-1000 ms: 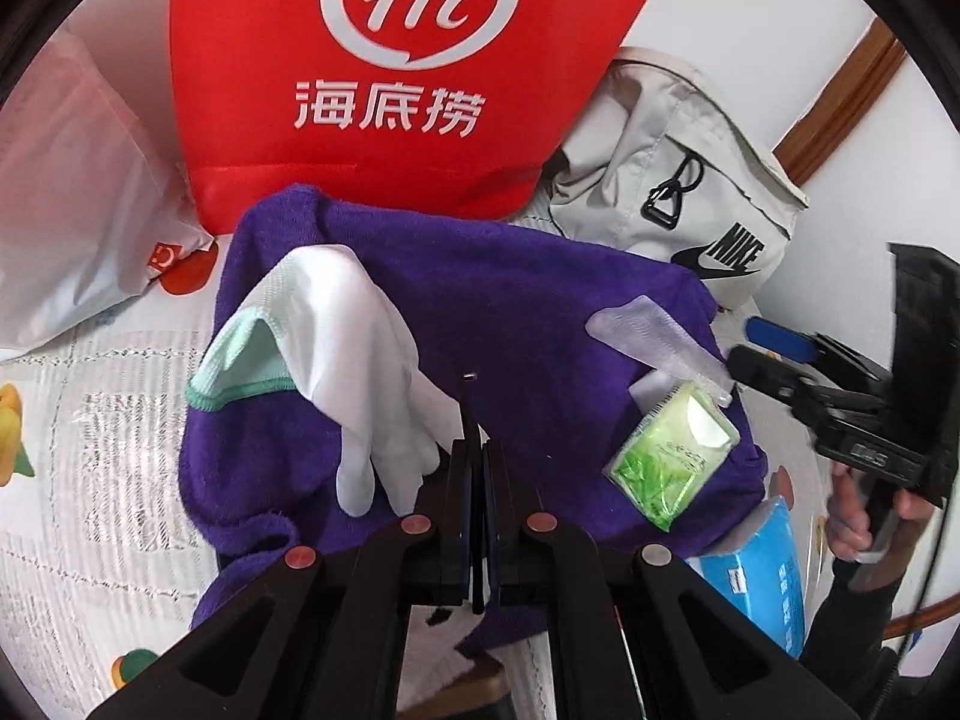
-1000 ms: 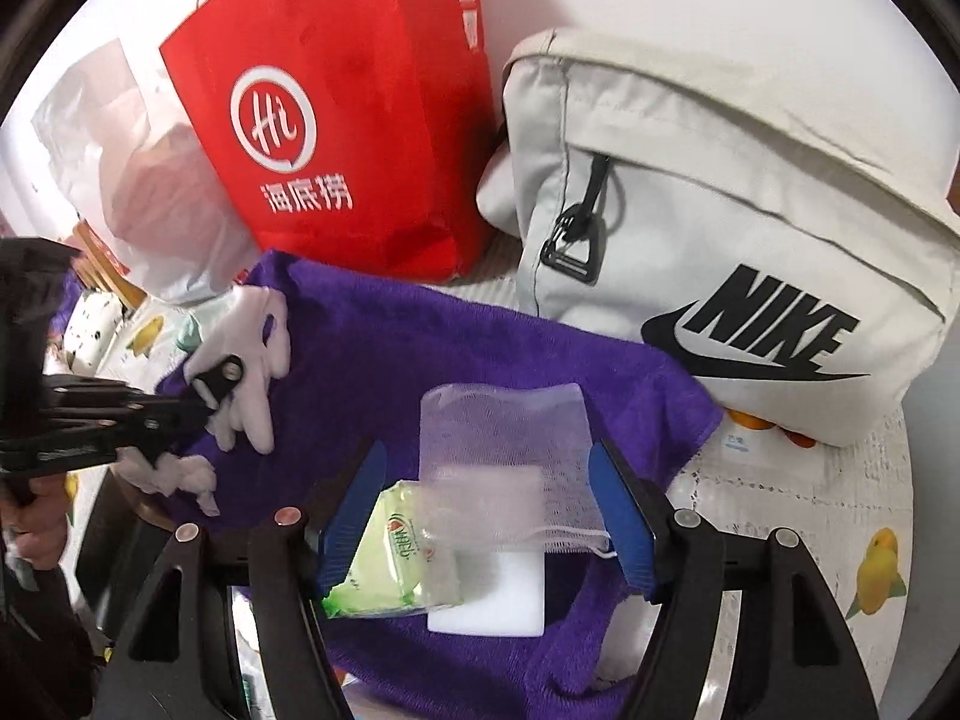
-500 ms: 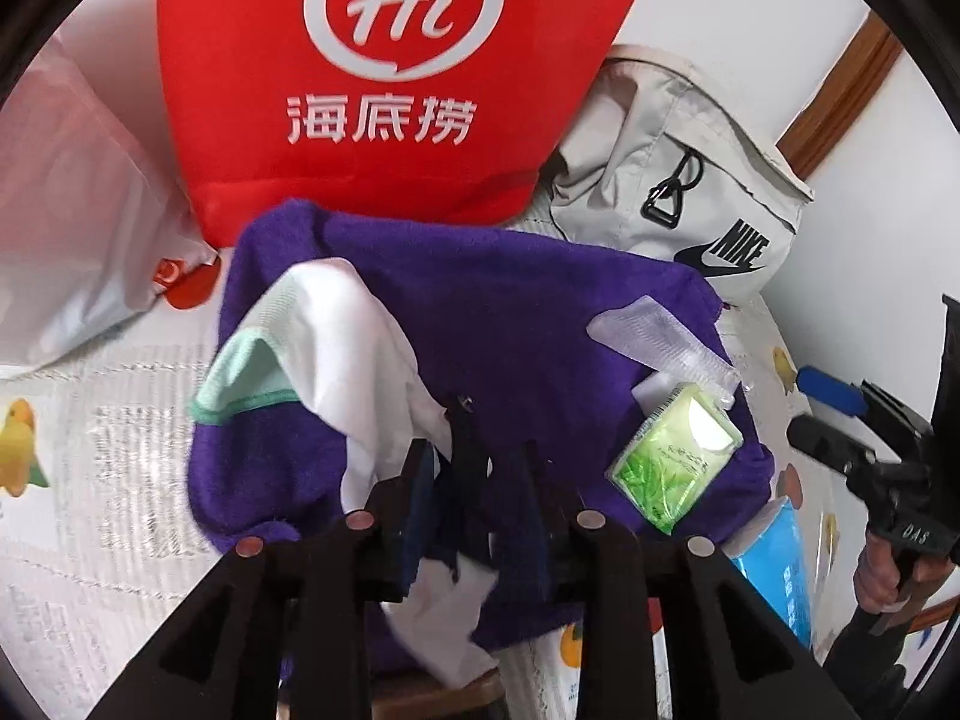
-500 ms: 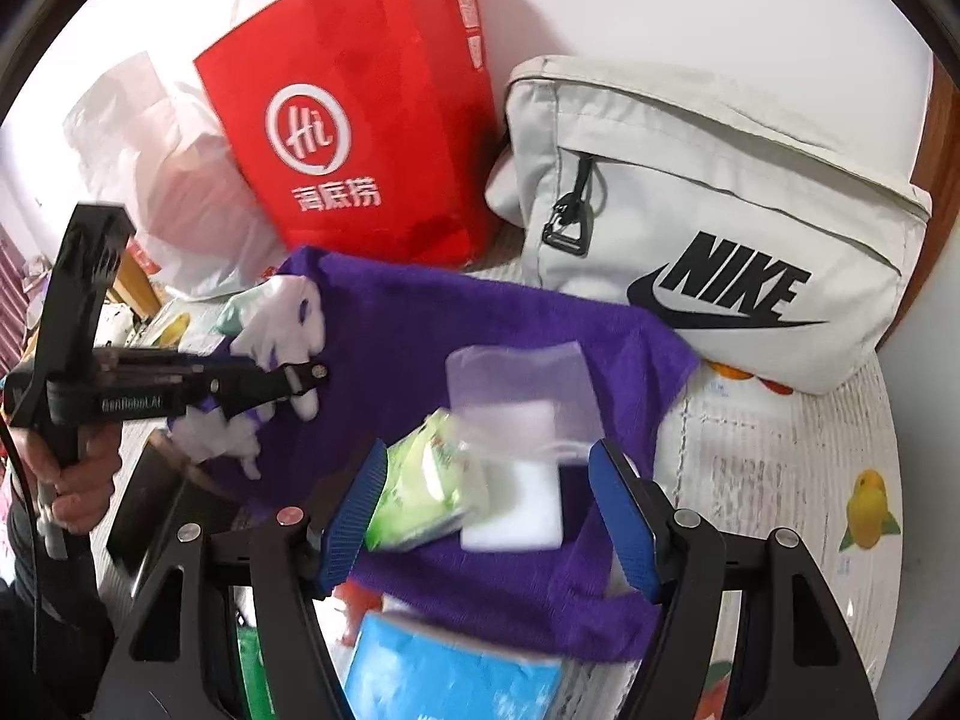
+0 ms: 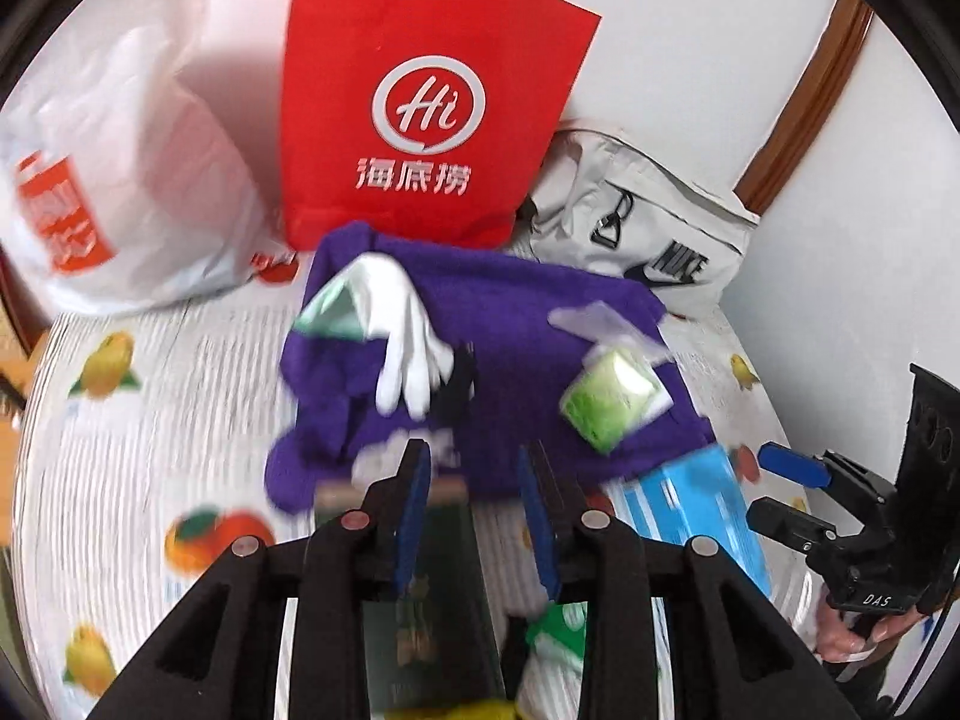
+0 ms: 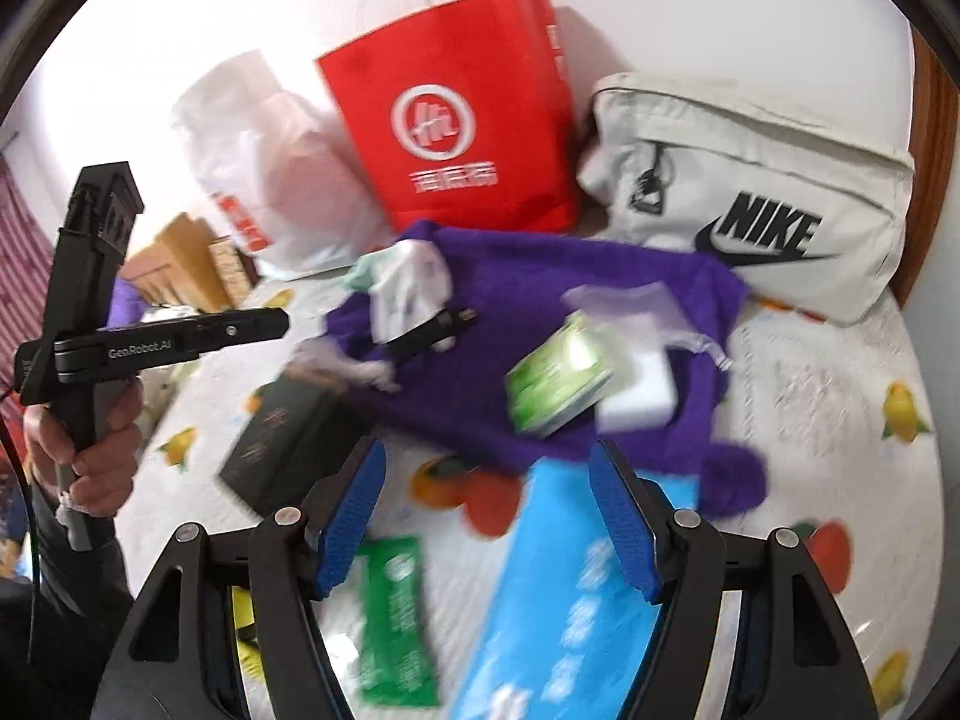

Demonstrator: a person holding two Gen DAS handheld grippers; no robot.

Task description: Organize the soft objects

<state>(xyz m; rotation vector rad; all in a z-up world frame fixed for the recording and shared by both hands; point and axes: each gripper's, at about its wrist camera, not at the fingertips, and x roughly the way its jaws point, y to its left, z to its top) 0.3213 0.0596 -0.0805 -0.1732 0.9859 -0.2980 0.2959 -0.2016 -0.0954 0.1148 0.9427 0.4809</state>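
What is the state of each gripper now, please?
Left gripper: jaws have just been opening, nothing between them, above the purple towel.
Right gripper: open, holding nothing.

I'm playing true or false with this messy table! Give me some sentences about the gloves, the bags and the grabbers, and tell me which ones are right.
1. The white glove lies on the purple towel. True.
2. The left gripper is squeezing the glove. False: its jaws are open and hold nothing.
3. The red paper bag stands behind the towel. True.
4. The Nike bag is black. False: it is pale grey with a black logo.
5. The right gripper is open and empty. True.
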